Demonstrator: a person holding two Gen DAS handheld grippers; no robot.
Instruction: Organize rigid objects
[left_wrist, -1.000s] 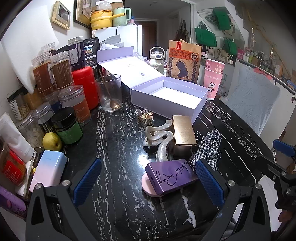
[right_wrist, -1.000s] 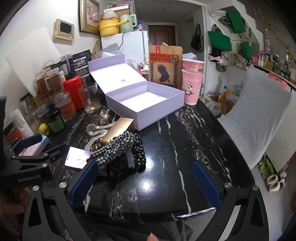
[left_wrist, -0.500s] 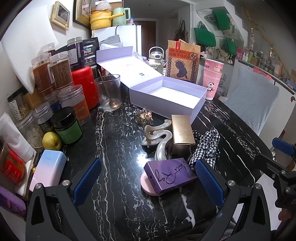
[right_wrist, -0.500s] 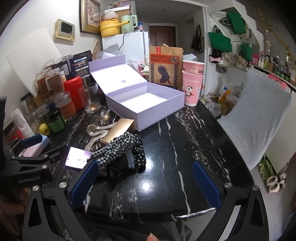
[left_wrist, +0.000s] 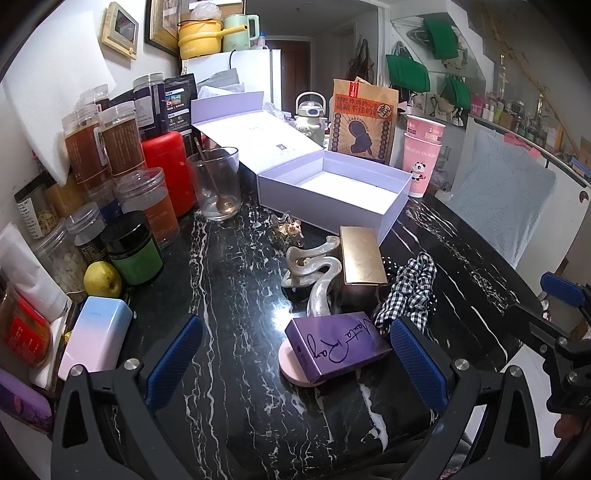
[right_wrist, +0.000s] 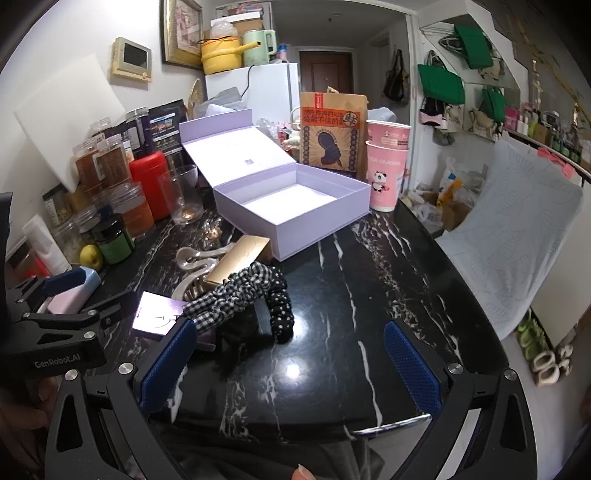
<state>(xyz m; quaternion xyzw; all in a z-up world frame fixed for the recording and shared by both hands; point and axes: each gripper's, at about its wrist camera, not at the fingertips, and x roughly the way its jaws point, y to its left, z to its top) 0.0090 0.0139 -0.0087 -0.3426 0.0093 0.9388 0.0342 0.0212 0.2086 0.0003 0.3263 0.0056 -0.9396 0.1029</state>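
An open lilac gift box (left_wrist: 334, 194) (right_wrist: 291, 206) stands on the black marble table, its lid leaning back. In front of it lie a gold box (left_wrist: 361, 260) (right_wrist: 240, 258), a pearly wavy hair clip (left_wrist: 314, 266) (right_wrist: 194, 260), a purple signed box (left_wrist: 338, 345) (right_wrist: 157, 314) resting on a pink disc (left_wrist: 291, 365), and checked (left_wrist: 410, 288) (right_wrist: 229, 293) and dotted scrunchies (right_wrist: 279, 306). My left gripper (left_wrist: 295, 363) hovers open just before the purple box. My right gripper (right_wrist: 291, 363) is open over bare table, right of the scrunchies.
Jars (left_wrist: 122, 147), a red canister (left_wrist: 170, 170), a glass with a spoon (left_wrist: 218, 184), a lemon (left_wrist: 101, 278) and a pastel case (left_wrist: 96, 339) crowd the left side. A printed paper bag (right_wrist: 332, 133) and pink cups (right_wrist: 386, 170) stand behind the box. A small figurine (left_wrist: 290, 230) sits near the box.
The left view has drifted very slightly; the objects lie as before. Both grippers stay open.
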